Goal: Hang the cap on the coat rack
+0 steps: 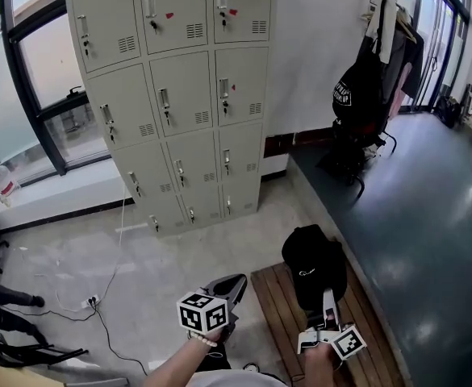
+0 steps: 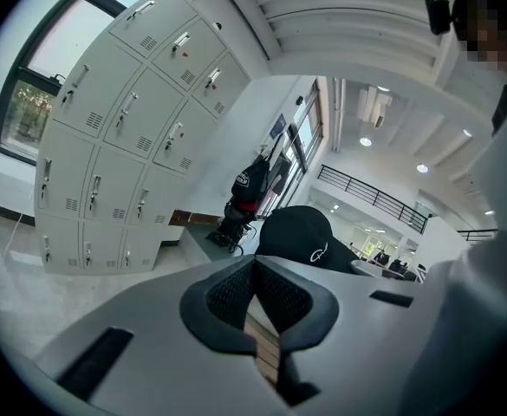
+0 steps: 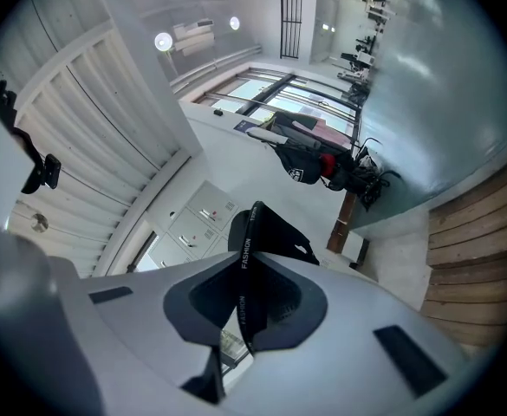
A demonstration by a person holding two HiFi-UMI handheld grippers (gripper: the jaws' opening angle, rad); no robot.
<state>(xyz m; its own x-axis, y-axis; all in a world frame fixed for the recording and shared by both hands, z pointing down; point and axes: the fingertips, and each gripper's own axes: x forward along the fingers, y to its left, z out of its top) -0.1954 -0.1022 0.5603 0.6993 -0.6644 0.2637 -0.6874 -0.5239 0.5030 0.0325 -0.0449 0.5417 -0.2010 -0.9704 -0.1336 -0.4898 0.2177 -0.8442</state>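
Note:
A black cap [image 1: 313, 263] hangs from my right gripper [image 1: 329, 295], low in the head view over a wooden platform. In the right gripper view the jaws are shut on the cap's strap [image 3: 243, 263], printed "FASHION", and the cap's body [image 3: 275, 235] stands up beyond the tips. My left gripper [image 1: 237, 280] is to the left of the cap, shut, with nothing between its pads [image 2: 275, 297]. The left gripper view shows the cap [image 2: 301, 235] ahead and to the right. The coat rack [image 1: 383, 51] stands far off at the upper right, bearing a black bag [image 1: 357, 91] and clothes.
Grey lockers [image 1: 175, 95] fill the wall ahead. A slatted wooden platform [image 1: 282, 321] lies under the cap, beside a raised dark floor [image 1: 417, 216] that leads to the rack. Cables and a power strip [image 1: 90, 301] lie on the tiles at the left. Windows [image 1: 50, 79] line the left side.

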